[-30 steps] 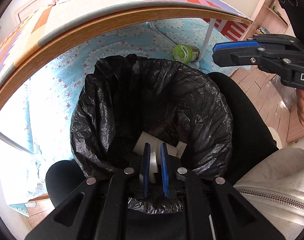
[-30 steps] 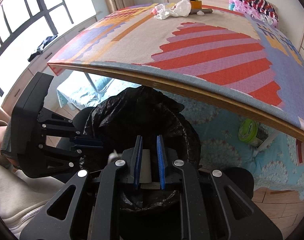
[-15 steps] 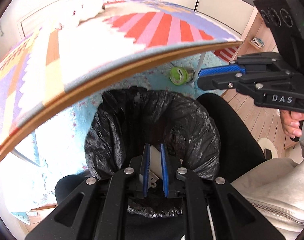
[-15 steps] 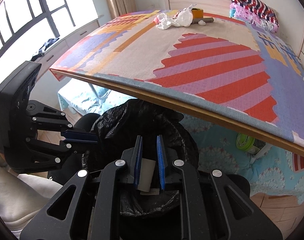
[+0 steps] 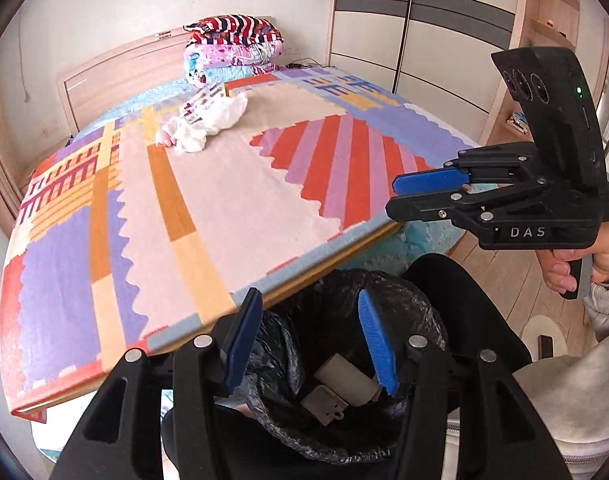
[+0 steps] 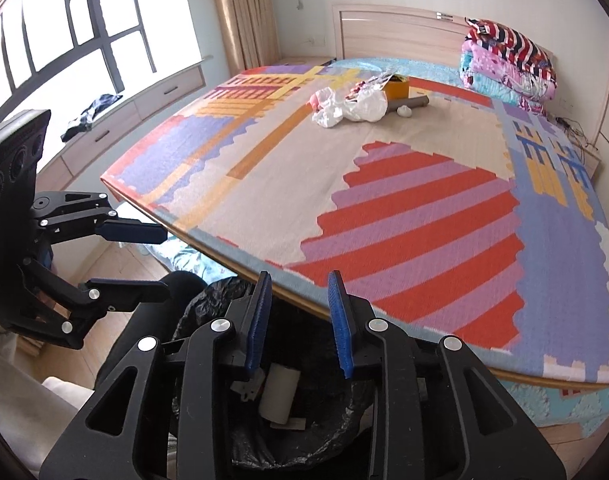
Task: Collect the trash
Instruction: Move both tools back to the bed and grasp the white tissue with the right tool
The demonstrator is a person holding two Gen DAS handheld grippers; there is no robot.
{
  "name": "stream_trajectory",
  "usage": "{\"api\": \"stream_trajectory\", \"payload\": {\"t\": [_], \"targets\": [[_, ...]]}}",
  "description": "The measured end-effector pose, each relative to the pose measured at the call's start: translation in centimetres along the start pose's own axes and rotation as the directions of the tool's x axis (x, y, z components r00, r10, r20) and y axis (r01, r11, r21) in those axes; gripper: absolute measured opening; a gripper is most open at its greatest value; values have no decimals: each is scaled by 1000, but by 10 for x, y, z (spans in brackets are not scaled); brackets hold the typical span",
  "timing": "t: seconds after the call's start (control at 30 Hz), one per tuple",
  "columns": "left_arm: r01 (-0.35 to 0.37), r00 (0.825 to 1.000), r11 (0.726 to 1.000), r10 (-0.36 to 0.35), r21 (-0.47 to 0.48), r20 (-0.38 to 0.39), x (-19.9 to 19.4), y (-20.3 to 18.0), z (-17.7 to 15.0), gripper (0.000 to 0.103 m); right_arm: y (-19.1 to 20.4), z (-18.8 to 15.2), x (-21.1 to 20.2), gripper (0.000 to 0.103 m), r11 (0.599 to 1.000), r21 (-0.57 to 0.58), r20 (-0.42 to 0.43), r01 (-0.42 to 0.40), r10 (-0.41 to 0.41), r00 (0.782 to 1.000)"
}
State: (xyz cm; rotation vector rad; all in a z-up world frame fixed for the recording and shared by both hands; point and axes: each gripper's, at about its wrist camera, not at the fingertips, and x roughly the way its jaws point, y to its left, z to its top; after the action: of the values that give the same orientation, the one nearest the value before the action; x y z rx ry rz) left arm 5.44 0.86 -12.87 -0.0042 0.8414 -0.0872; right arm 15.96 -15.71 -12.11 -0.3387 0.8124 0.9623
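A bin lined with a black bag (image 5: 408, 300) stands at the foot of the bed; white pieces of trash (image 5: 346, 382) lie inside it, also in the right wrist view (image 6: 278, 394). My left gripper (image 5: 310, 342) is open and empty above the bin. My right gripper (image 6: 300, 320) is open and empty over the same bin (image 6: 208, 300). A heap of white plastic bags and wrappers (image 6: 350, 106) lies far up the bed, next to a yellow box (image 6: 398, 87) and a grey tube (image 6: 412, 101); the heap also shows in the left wrist view (image 5: 202, 122).
The bed carries a patterned mat (image 6: 384, 208) with a wooden edge (image 5: 304, 276) just above the bin. Folded quilts (image 6: 504, 64) are stacked at the headboard. A window bench (image 6: 116, 120) runs on the left, wardrobes (image 5: 424, 32) on the right.
Both grippers opened and rose from the bin; the white pieces they held now lie in the bag. Both views tilted up to show the bed top.
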Motion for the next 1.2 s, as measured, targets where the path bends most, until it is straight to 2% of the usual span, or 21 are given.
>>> {"api": "stream_trajectory", "payload": {"t": [0.17, 0.47, 0.97, 1.2], "targets": [[-41, 998, 999, 42, -18, 38, -7, 20, 17, 48, -5, 24, 3, 38, 1000, -6, 33, 7, -7, 999], [-59, 993, 992, 70, -110, 95, -9, 54, 41, 48, -17, 63, 16, 39, 1000, 8, 66, 9, -10, 998], [-118, 988, 979, 133, -168, 82, 24, 113, 85, 48, -47, 114, 72, 39, 996, 84, 47, 8, -12, 999], [-122, 987, 971, 140, -207, 75, 45, 141, 102, 48, -65, 129, 104, 39, 986, 165, 17, -27, 25, 1000]]}}
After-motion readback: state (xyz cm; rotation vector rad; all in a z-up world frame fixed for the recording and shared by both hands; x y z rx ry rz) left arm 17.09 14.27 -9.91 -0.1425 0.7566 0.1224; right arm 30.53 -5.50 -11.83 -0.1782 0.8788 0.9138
